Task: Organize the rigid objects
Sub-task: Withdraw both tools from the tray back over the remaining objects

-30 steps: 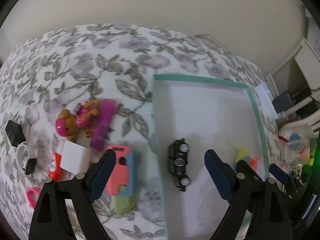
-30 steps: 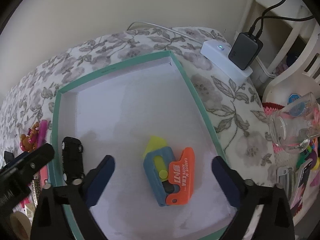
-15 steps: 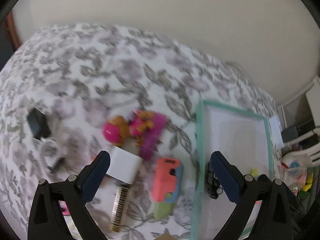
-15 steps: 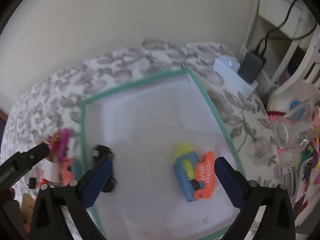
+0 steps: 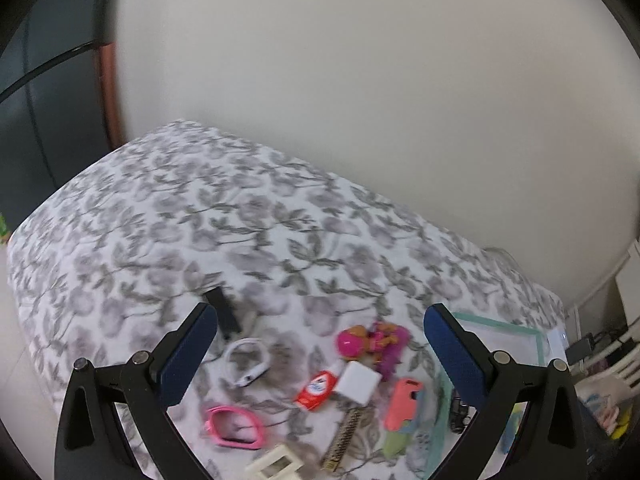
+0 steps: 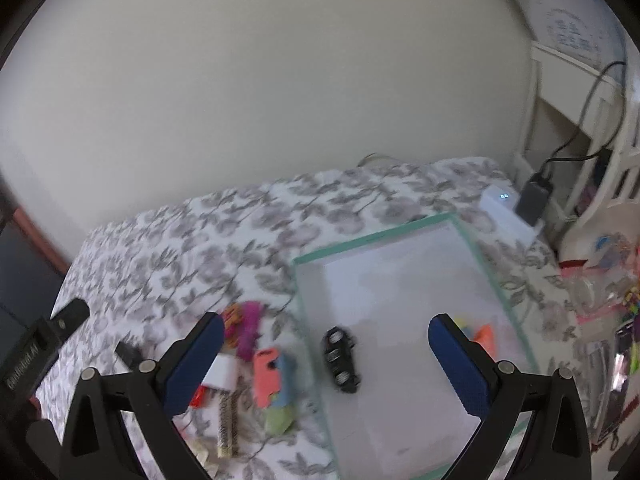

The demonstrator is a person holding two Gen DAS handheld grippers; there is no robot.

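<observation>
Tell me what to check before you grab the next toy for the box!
1. Left gripper open and empty: ok, jaws wide apart.
2. Right gripper open and empty: ok.
3. Box has room: ok, only the black toy car and an orange and blue piece lie inside.
4. Toys still waiting on the flowered cover: ok, pink puppy figure, white cube and coral and blue piece lie outside.
5. Left gripper close enough to grab: not ok, it hangs high above them.
6. Sharp view of the toys: not ok, blurred.
</observation>
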